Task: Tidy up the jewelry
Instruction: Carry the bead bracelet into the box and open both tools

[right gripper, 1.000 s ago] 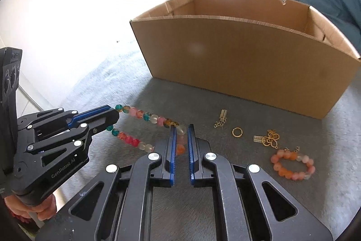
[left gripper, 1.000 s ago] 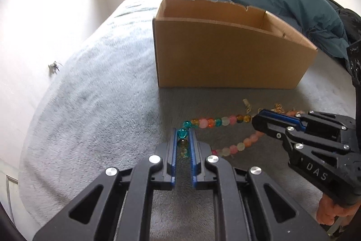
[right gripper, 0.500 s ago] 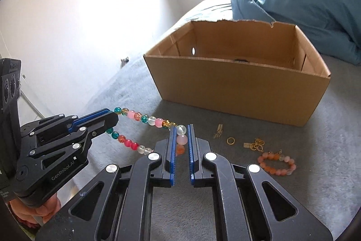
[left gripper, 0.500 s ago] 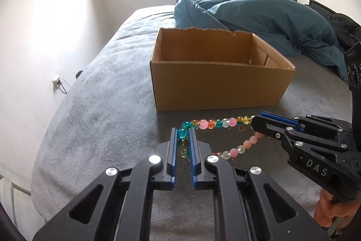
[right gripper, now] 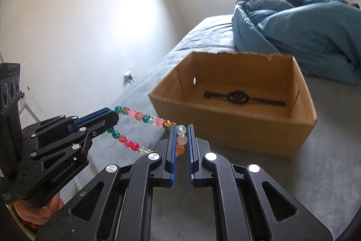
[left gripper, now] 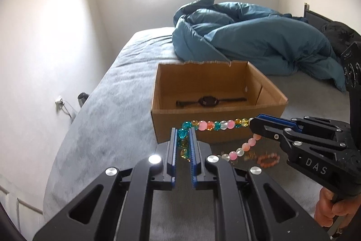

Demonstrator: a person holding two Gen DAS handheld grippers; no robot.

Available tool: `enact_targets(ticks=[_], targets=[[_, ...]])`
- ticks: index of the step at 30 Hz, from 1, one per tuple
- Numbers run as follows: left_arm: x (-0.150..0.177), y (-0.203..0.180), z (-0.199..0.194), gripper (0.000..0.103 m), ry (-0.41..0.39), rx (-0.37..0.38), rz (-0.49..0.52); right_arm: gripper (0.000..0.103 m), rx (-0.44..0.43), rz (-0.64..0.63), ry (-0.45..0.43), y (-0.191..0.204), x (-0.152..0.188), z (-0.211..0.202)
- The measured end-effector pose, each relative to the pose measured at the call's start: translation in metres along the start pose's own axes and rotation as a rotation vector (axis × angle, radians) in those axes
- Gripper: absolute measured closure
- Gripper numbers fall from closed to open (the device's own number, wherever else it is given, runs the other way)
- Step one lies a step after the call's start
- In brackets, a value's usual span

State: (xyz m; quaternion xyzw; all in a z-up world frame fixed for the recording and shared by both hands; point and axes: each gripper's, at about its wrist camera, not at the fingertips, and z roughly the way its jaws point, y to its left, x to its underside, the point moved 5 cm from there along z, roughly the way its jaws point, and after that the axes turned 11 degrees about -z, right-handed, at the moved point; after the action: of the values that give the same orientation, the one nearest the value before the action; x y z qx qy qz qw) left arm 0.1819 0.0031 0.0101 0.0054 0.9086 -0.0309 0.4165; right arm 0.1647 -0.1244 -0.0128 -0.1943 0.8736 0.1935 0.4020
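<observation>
Beaded necklace [left gripper: 216, 125] now hangs higher, level with cardboard box [left gripper: 266, 108].

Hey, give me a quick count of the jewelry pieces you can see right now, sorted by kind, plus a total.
Multicolour bead strand, held between both hand-held grippers: 1
Orange bead bracelet on the bed: 1
Black watch-like band in the cardboard box: 1
Small gold pieces on the bed: too blurred to count
Total countable: 3

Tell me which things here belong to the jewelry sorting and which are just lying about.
Part of the job: beaded necklace, held between left gripper and right gripper; cardboard box; black watch inside it; orange bead bracelet.

Lying about: blue duvet; wall plug.
</observation>
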Motion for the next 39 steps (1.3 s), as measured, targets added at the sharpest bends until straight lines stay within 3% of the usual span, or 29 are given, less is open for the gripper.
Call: enact_targets(ticks=[6, 12, 17, 23, 31, 39], targets=[[-0.050, -0.001, 0.027, 0.094, 0.002, 0.050, -0.001, 0.095, 0.004, 0.019, 0.018, -0.022, -0.043, 0.016], [-0.084, 0.002, 0.107, 0.094, 0.156, 0.080, -0.004, 0.095, -0.028, 0.118, 0.151, -0.062, -0.061, 0.074], [-0.077, 0.000, 0.170, 0.094, 0.267, 0.026, 0.066, 0.095, -0.055, 0.185, 0.310, -0.081, -0.046, 0.132], [-0.058, -0.004, 0.209, 0.094, 0.361, -0.025, 0.160, 0.095, -0.077, 0.189, 0.450, -0.085, -0.029, 0.175], [-0.052, -0.006, 0.225, 0.093, 0.398, -0.063, 0.232, 0.095, -0.106, 0.170, 0.551, -0.083, -0.018, 0.201], [-0.058, -0.001, 0.223, 0.093, 0.390, -0.092, 0.232, 0.091, -0.112, 0.178, 0.563, -0.082, -0.015, 0.205]])
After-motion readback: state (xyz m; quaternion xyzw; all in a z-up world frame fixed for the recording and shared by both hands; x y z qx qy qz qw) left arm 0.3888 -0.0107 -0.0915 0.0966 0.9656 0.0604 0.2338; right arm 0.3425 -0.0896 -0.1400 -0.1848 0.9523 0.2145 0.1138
